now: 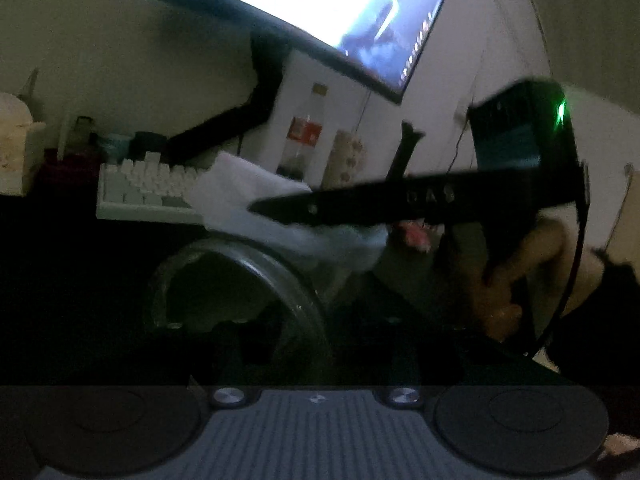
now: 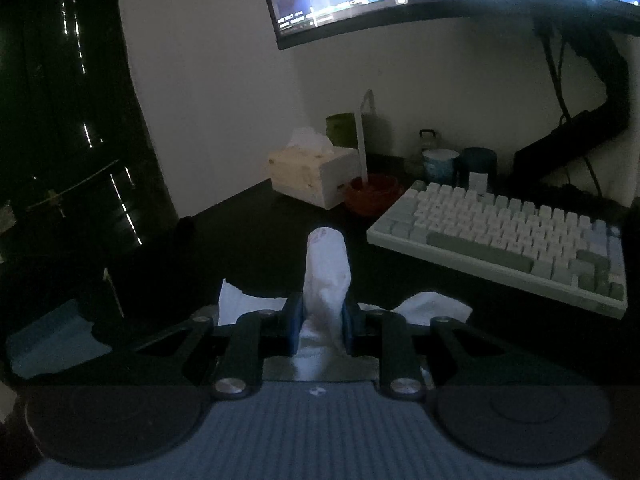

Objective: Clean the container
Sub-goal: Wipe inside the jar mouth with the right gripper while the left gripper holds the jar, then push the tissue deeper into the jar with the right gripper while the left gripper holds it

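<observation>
tissue box [image 2: 310, 174] left of keyboard [image 2: 508, 236]

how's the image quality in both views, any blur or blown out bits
Left wrist view: dim and motion-blurred, the glass container barely readable against the dark desk, the monitor blown out. Right wrist view: sharper but still dark, the monitor glaring along the top, the white tissue in the right tongs clear; fisheye bending in both.

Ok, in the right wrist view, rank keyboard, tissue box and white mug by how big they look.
1. Keyboard, largest by far, though it lies nearer the camera.
2. Tissue box.
3. White mug, smallest; it stands farthest back, so its real size is unsure.
</observation>
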`<state>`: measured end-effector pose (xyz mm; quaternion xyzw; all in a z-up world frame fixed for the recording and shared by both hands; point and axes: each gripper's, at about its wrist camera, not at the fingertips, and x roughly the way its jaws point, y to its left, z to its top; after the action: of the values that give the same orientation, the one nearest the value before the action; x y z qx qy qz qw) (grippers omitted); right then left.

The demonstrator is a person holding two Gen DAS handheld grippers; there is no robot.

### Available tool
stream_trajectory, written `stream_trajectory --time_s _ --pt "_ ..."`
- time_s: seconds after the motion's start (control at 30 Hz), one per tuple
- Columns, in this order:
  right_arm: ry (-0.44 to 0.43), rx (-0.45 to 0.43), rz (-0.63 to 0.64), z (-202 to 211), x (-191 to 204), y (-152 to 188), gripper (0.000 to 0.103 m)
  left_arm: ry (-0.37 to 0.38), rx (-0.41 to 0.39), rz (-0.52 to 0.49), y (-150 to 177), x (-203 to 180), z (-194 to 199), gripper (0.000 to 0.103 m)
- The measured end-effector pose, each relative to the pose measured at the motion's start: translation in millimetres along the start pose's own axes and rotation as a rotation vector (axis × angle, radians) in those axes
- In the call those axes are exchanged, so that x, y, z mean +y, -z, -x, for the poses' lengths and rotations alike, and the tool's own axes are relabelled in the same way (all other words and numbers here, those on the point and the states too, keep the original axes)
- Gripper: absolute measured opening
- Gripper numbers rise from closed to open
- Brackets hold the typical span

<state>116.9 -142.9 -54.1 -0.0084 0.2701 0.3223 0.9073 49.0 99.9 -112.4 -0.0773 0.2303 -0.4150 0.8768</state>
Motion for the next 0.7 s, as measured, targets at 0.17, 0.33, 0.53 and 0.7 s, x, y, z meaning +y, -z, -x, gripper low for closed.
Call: stream_trajectory --time_s 0.17,0.33,0.53,0.7 --pt "0.007 -0.007 -0.006 0.2 -1.9 1.3 0.024 -0.038 0.033 0.001 3.9 -1.1 -6.9 0.054" --pt "0.009 -0.017 -0.002 1.1 -1.6 3.0 0.024 -0.045 0.052 -0.005 6.4 -0.3 -10.1 0.057" --pt "0.000 -0.020 -0.014 2.3 -4.4 3.3 0.024 -0.055 0.062 0.005 7.5 3.9 -15.3 0.066" --pt "-0.004 -0.024 -0.018 1.4 -5.4 3.6 0.024 -0.049 0.061 0.012 6.9 5.7 -15.9 0.066"
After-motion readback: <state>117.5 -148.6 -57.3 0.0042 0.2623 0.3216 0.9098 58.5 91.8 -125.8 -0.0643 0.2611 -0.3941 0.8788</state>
